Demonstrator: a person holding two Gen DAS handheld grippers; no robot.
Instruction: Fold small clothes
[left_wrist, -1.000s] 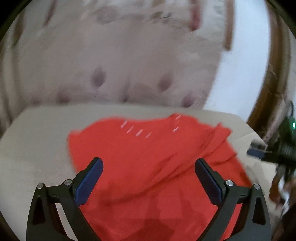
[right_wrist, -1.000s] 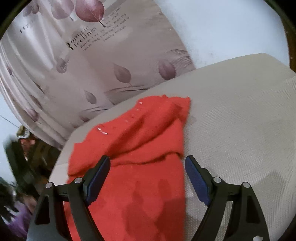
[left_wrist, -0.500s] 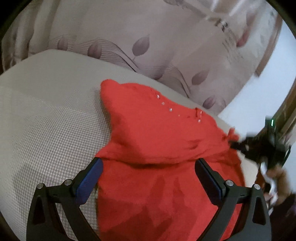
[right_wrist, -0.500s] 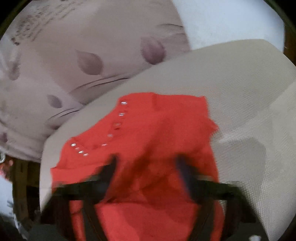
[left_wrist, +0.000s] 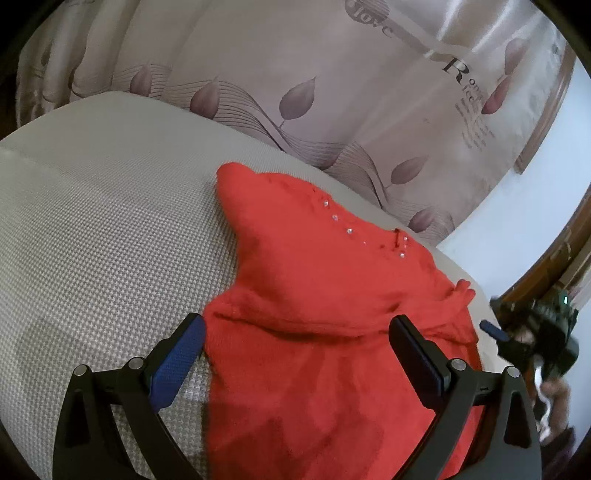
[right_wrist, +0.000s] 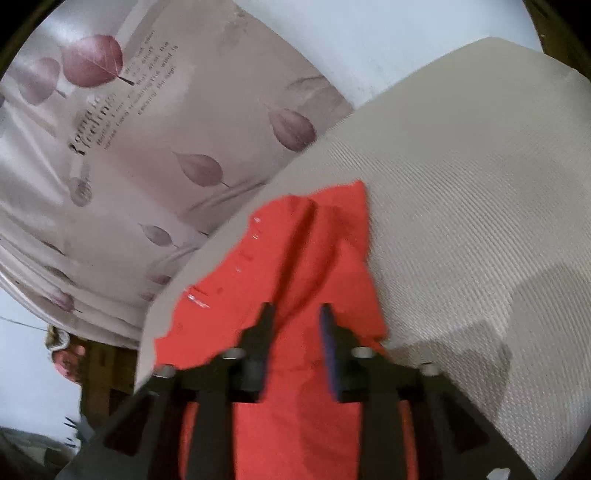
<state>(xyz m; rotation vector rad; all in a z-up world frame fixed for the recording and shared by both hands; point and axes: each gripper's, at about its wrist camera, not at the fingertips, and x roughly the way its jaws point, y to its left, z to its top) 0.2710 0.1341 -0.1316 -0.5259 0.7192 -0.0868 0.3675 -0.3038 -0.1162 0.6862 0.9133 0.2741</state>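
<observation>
A red knit top (left_wrist: 314, 295) with small shiny studs at its neckline lies rumpled on a beige woven cushion (left_wrist: 110, 240). My left gripper (left_wrist: 297, 325) hovers open and wide over the top's near left part, its left pad (left_wrist: 177, 362) above bare cushion. In the right wrist view, my right gripper (right_wrist: 295, 310) stands over the red top (right_wrist: 295, 258) with its jaws opening; a raised ridge of the cloth runs up between them, and the pads do not press it. The right gripper (left_wrist: 495, 330) also shows blurred beside the top's right sleeve.
A pale curtain (left_wrist: 332, 92) printed with leaves and lettering hangs right behind the cushion. A white wall (left_wrist: 517, 221) and brown wooden trim (left_wrist: 546, 266) lie to the right. The cushion (right_wrist: 461, 221) stretches bare to the right of the garment.
The left gripper rolled and sank toward the top's left edge, then held still. The right gripper's jaws came together over the cloth and have parted again halfway.
</observation>
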